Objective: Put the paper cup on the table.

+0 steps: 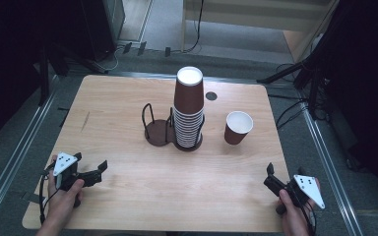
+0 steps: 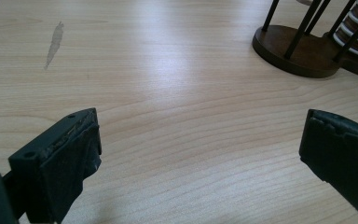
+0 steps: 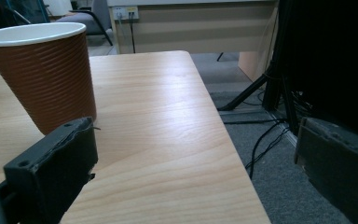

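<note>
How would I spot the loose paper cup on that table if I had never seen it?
Start at the wooden table and find the dark wire cup holder near its middle, which carries a tall stack of cups. To the right of that stack stands the single cup. It is brown and ribbed with a white inside, standing alone, upright and open-topped, outside the holder.
</note>
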